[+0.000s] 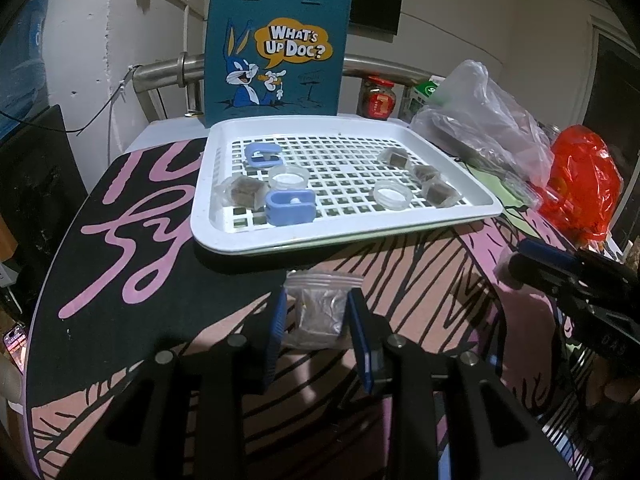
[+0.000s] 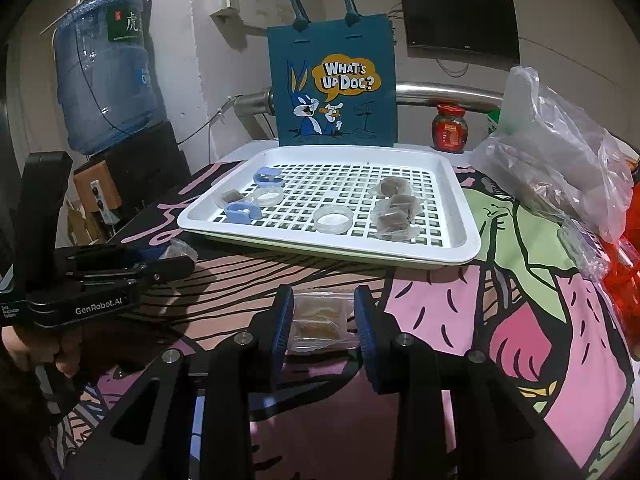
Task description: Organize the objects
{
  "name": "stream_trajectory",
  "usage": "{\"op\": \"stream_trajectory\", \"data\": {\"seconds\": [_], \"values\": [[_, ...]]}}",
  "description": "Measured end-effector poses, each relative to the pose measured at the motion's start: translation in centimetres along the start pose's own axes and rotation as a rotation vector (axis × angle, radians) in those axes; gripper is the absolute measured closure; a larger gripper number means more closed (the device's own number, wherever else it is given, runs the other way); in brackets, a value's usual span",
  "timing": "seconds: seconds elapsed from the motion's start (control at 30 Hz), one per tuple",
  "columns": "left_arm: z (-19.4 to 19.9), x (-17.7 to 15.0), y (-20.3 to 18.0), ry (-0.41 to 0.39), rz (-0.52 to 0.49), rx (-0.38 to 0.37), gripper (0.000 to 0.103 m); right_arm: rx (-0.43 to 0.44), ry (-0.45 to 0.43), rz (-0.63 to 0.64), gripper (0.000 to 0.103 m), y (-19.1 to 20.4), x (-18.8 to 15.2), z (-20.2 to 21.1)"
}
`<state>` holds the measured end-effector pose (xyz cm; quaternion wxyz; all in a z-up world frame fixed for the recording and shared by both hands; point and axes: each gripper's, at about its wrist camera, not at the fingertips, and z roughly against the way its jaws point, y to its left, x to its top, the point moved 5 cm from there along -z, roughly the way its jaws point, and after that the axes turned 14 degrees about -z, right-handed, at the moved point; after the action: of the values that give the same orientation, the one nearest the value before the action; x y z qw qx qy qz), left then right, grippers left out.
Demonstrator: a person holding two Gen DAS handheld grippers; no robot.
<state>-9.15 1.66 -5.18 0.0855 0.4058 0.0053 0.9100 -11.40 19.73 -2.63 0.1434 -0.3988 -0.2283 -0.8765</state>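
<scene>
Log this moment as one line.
left gripper: shut on zip bag | right gripper: shut on packet | tray: sorted items

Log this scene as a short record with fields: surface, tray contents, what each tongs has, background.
surface: table with a cartoon-print cloth
tray: white slotted tray behind both tongs
tray contents: two blue clips, two clear round lids, four small wrapped brown blocks
left tongs: a small clear zip bag between the pads
right tongs: a clear packet with brown contents between the pads
background: blue cartoon rabbit tote bag, red-lidded jar, plastic bags
</scene>
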Motion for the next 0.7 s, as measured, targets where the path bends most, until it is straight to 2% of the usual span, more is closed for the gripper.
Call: {"op": "stream_trajectory", "data": {"seconds": [0.7], "values": [[0.08,-0.06,0.08,-0.001,0.002,-0.003,0.073,0.012,-0.007,-0.024,0.072,-0.43,0.10,0.21]]}}
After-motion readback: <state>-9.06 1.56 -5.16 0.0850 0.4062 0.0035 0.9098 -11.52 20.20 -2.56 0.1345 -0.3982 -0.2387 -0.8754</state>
